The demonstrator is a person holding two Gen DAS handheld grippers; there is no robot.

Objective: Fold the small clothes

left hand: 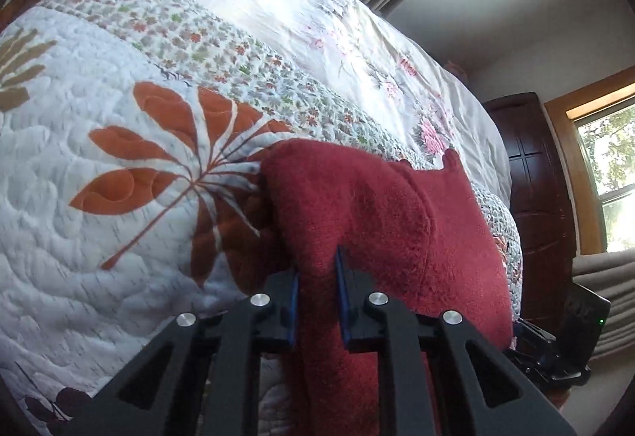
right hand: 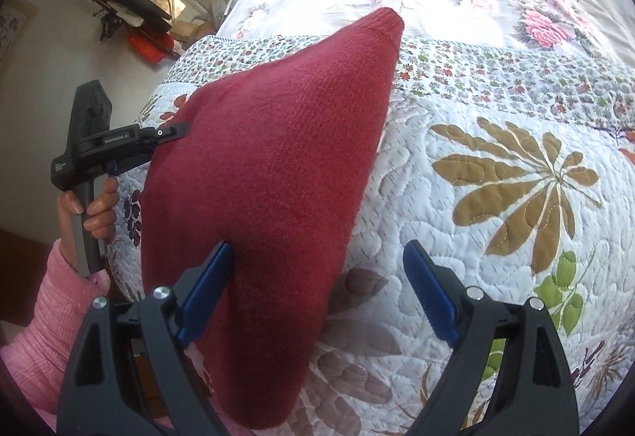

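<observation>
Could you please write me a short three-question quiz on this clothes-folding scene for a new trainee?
1. True or false: the left gripper is clamped on the red knit garment.
2. The right gripper is: A) shut on the garment, B) open, C) out of view.
3. What does the garment lie over?

Key:
1. True; its fingers pinch a fold of the fabric.
2. B; its jaws are spread wide, one finger beside the fabric.
3. The floral quilt on the bed.

A red knitted garment [right hand: 270, 166] lies on the flowered quilt [right hand: 496, 166]; the right gripper [right hand: 317, 277] stands wide open at 6 o'clock; at 9 o'clock the left gripper [right hand: 174, 132], in a hand [right hand: 89, 206], meets the garment's edge.
</observation>
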